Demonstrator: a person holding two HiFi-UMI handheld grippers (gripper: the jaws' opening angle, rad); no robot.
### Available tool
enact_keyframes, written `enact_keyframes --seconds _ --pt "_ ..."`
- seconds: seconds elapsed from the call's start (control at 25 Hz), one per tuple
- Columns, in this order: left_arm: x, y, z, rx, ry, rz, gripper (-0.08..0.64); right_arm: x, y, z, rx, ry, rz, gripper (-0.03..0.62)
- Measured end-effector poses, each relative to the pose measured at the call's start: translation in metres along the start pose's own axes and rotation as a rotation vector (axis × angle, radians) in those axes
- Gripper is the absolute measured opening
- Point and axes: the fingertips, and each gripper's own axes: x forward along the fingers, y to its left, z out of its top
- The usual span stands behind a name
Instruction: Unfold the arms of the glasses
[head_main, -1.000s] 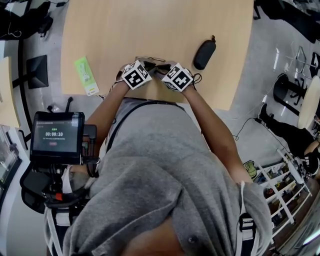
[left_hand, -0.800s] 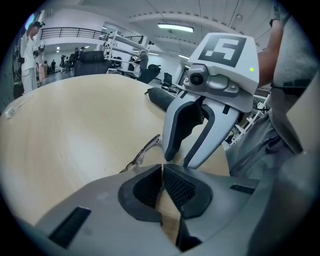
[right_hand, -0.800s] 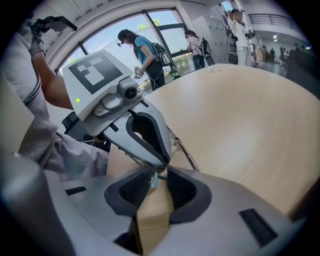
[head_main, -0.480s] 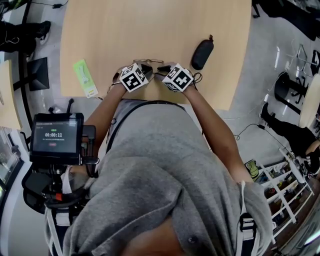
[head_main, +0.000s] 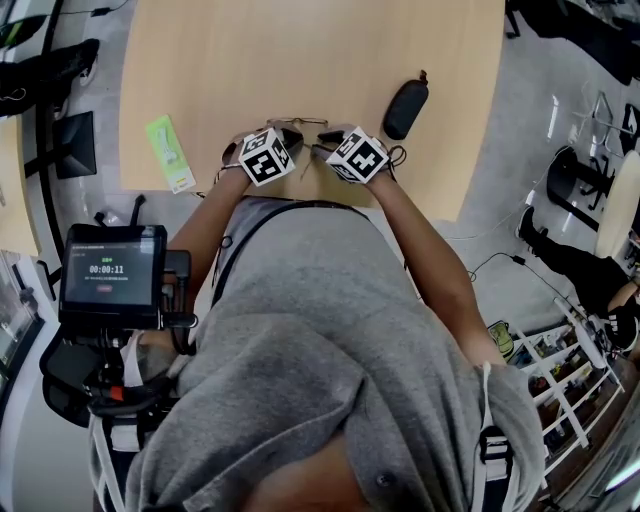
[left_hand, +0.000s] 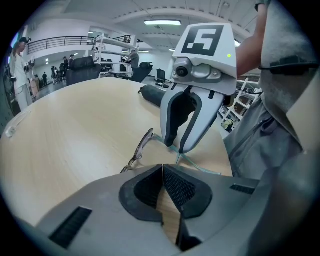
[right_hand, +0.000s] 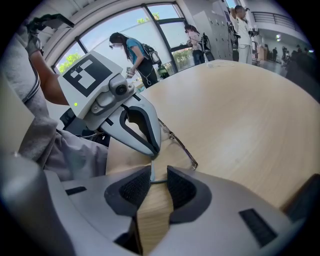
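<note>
We find the thin wire-framed glasses with pale translucent arms (head_main: 296, 123) lying on the light wooden tabletop (head_main: 300, 50), close to its near edge. The frame's long axis runs left to right across us, just beyond both tools. The two grippers face each other tip to tip over one arm of the glasses, which juts back from the frame toward us.

The left gripper (left_hand: 163, 170) has its jaws brought together. In the right gripper view a pale strip comes out of its tip, so we judge it is pinching the end of that arm, though the contact is small.

The right gripper (right_hand: 152, 182) has its jaws narrowly apart, with wood showing between the pads and a thin dark length of the arm crossing the gap. We do not read that as a firm grip.

The coming move, we think, turns on the hinge. It lies at the frame, on the far side of both tips, so the arm would have to swing outward about that point. The left gripper looks nearer the arm's free end, and the right nearer the frame.
</note>
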Motion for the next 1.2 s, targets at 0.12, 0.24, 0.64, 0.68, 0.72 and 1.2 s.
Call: enact_keyframes --seconds 0.12,0.24,0.64,0.68,0.72,1.2 --pt "-0.001 0.001 0.000 0.013 0.004 -0.002 0.006 -0.001 -0.002 0.000 -0.001 0.004 -0.004 0.101" --pt "-0.003 0.000 -0.001 0.005 0.000 -0.005 0.006 -0.001 -0.001 -0.001 0.006 0.007 -0.005 0.101" --pt "-0.007 -0.004 -0.008 0.004 0.004 -0.010 0.006 0.000 0.002 -0.004 -0.007 0.030 0.002 0.103" --pt "-0.007 -0.004 -0.009 0.006 0.005 -0.010 0.006 0.000 0.002 -0.005 -0.007 0.031 0.002 0.103" --pt "-0.007 -0.005 -0.009 0.007 0.005 -0.011 0.006 0.000 0.002 -0.005 -0.007 0.033 0.002 0.103" --pt "-0.009 -0.003 -0.007 0.030 0.007 0.007 0.006 -0.001 -0.003 -0.005 -0.005 0.033 -0.001 0.101"
